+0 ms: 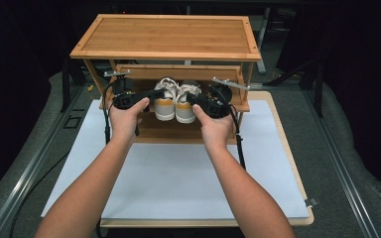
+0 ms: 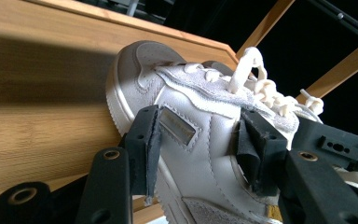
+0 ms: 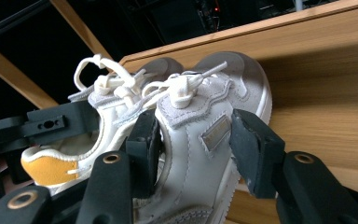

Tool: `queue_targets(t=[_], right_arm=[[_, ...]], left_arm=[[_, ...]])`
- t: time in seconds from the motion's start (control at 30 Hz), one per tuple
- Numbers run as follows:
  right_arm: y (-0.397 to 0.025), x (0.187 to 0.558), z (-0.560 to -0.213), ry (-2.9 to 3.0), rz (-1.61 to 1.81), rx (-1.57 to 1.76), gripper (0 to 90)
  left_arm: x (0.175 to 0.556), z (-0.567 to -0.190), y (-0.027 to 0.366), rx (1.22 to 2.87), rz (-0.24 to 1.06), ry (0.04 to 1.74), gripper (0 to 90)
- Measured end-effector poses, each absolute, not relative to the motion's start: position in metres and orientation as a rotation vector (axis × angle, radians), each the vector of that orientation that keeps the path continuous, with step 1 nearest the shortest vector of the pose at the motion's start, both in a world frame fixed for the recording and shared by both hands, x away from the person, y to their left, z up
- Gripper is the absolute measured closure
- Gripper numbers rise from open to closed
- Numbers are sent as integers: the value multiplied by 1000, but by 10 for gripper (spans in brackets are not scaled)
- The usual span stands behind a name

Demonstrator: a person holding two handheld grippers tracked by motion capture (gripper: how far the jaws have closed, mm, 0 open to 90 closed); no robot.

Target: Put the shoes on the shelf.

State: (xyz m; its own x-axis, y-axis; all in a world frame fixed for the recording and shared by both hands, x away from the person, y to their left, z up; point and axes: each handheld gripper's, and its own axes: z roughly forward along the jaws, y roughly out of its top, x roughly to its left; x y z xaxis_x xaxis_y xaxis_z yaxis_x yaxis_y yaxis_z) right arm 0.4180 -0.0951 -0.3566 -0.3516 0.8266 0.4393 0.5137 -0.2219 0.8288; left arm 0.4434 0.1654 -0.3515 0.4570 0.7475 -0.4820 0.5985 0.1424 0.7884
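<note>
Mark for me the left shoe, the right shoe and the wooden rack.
left shoe (image 2: 200, 154), left gripper view, on its white side panel.
right shoe (image 3: 191, 140), right gripper view, on its white side between the jaws.
wooden rack (image 1: 166, 35), high view, on its top shelf.

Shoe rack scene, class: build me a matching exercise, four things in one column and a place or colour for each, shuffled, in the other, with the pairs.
Things:
1. left shoe
2. right shoe
3. rack top
4. white mat

Places or colours:
A. flat on the table under the rack
B. between the left gripper's fingers
C. bamboo board above the shoes
D. between the right gripper's fingers

Pairs: 1-B, 2-D, 3-C, 4-A
</note>
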Motion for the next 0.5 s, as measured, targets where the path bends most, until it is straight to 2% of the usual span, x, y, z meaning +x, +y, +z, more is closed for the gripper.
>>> queue_targets(t=[0.17, 0.5], right_arm=[[-94, 423, -361, 1723, 1559, 1604, 565], [-96, 430, -363, 1696, 1589, 1616, 575]], left_arm=[[447, -356, 163, 1538, 156, 1237, 525], [450, -359, 168, 1527, 128, 1237, 525]])
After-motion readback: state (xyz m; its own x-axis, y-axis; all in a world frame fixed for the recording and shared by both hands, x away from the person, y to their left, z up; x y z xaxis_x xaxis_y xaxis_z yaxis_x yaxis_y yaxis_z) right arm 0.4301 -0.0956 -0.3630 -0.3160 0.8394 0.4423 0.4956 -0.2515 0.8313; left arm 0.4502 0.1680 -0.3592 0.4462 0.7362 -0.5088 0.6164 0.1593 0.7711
